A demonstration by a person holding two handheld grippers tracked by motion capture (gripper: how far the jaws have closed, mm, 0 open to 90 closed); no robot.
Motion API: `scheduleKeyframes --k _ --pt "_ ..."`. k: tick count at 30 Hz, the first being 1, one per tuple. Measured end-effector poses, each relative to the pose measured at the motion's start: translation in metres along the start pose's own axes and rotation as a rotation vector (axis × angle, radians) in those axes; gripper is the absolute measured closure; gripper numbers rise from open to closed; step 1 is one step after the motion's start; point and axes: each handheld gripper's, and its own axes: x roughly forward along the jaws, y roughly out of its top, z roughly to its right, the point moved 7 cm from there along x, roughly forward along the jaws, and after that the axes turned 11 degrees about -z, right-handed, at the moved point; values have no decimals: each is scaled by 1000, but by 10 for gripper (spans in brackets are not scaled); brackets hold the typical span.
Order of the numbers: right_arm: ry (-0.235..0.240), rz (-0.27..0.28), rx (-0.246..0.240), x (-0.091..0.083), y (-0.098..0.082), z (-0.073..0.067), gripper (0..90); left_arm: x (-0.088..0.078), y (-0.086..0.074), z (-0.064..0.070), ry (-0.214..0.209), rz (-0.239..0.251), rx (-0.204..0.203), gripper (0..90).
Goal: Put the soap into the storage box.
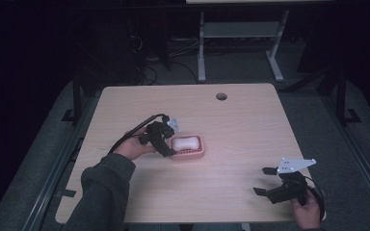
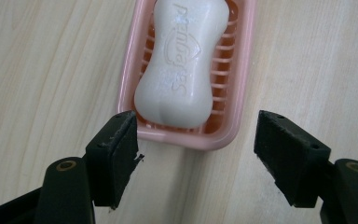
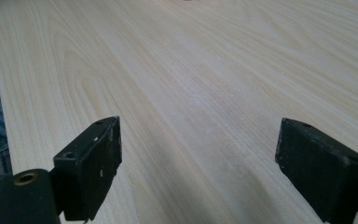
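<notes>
A white bar of soap lies in a pink slotted soap dish near the middle of the wooden table. My left gripper hovers at the dish's left end, open; its pads stand just short of the dish rim, touching neither soap nor dish. My right gripper rests near the table's front right edge, open, with bare wood between its fingers.
A round cable hole sits near the table's far edge. A white desk frame stands on the floor behind the table. A sleeve comes in over the front left edge.
</notes>
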Motion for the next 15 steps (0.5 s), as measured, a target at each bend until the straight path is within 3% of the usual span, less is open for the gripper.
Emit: scheduleKeyframes --k 15 --pt "-7 1 4 0 0 0 141 -7 -13 5 2 29 -27 295"
